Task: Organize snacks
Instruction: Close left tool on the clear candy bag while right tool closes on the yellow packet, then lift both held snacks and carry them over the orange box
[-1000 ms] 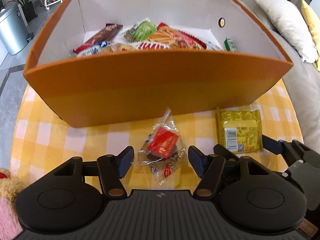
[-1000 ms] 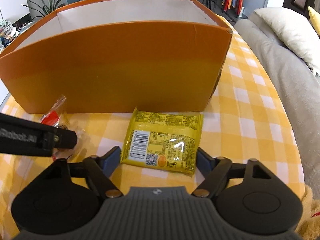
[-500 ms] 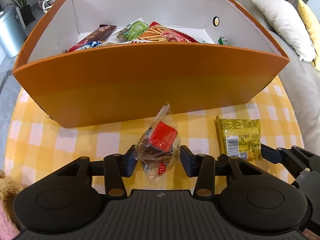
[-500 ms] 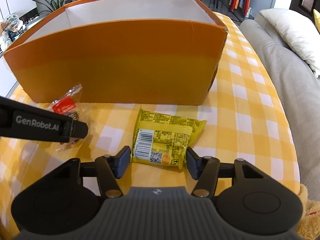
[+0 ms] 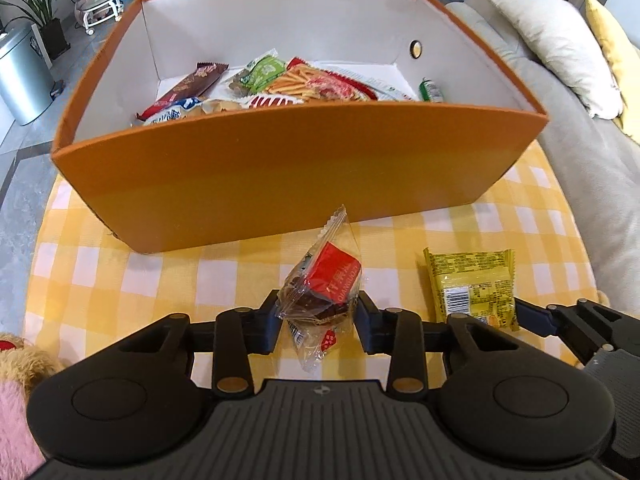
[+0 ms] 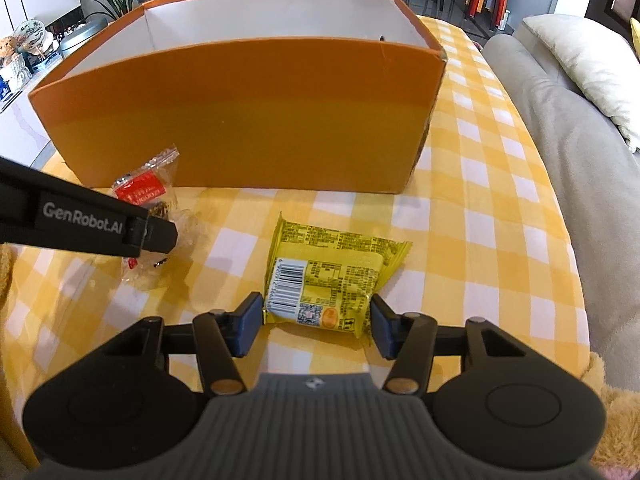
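The left gripper [image 5: 318, 328] points down at the table, and its jaws are closing on a clear snack packet with a red label [image 5: 326, 290]. The two pads already press the crinkled plastic from both sides, so the packet stands up tilted between them, its sealed top end pointing toward the orange cardboard box [image 5: 280, 184]. In the right wrist view the same packet [image 6: 144, 192] shows behind the black finger of the left gripper [image 6: 150, 236], just in front of the box wall [image 6: 240, 120].

The right gripper [image 6: 316, 320] is about half closed, with its blue-grey pads against the two sides of a yellow snack packet [image 6: 324, 276] — the near end of the packet, where the barcode is printed, sits between them. The packet looks a little bent and its far end lies on the yellow and white checked tablecloth [image 6: 480, 240]. In the left wrist view this yellow packet [image 5: 470, 288] lies to the right of the clear one, well apart from it.

The box is open on top and stands behind both packets. Inside it lie several snacks: a brown bar wrapper [image 5: 192, 84], a green packet [image 5: 264, 72] and a red bag printed with fries [image 5: 320, 84]. A grey sofa with a cream cushion [image 5: 556, 40] is beside the table — on the right side.
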`<state>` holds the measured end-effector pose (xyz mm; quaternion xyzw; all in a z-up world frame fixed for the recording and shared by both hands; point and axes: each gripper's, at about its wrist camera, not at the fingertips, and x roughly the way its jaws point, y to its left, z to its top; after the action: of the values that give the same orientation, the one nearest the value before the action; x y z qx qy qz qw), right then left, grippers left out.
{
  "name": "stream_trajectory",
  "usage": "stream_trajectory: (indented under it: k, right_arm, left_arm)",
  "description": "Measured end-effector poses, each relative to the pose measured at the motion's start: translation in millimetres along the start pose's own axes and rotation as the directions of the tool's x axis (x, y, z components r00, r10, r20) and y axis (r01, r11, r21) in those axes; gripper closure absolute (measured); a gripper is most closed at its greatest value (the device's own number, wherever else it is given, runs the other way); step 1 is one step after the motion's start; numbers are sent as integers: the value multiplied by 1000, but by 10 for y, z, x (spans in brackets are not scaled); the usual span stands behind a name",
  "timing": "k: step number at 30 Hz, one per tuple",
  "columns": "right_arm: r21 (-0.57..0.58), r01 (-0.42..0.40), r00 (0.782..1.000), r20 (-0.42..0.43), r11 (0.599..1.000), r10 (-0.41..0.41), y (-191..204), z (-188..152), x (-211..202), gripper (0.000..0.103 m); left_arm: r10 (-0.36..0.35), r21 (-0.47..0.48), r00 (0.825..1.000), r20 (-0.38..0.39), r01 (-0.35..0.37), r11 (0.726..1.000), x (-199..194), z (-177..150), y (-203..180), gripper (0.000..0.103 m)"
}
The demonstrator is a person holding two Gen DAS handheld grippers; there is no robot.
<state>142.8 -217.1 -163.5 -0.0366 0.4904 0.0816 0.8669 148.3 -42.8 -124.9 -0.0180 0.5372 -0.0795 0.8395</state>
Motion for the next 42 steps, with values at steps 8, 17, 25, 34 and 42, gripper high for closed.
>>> stream_trajectory:
  k: [8,17,25,34,42]
  right_arm:
    - [16,-8,1000,11,1000,7,0,-2,-209,49]
    - [24,-30,997,76,999,28,21,28,-565,49]
    - [48,-41,986,162,998,32,-5,91,-977,49]
    - [38,-35,963,269,999,23,-48,341,-1320,49]
    - [-34,-14,940,340,999,25,-27,721,-1457,49]
  left_arm:
    - [-17,7,999,39,17,1000,-277,-12,-34,61]
    - [-39,17,993,112,38,999,-640,-54,-54,61]
    - [-58,26,979,194,54,998,-957,-21,-42,61]
    - [-76,59,959,275,62,996,-1200,218,0,61]
    - [-56,103,942,330,24,994,-1309,502,42,61]
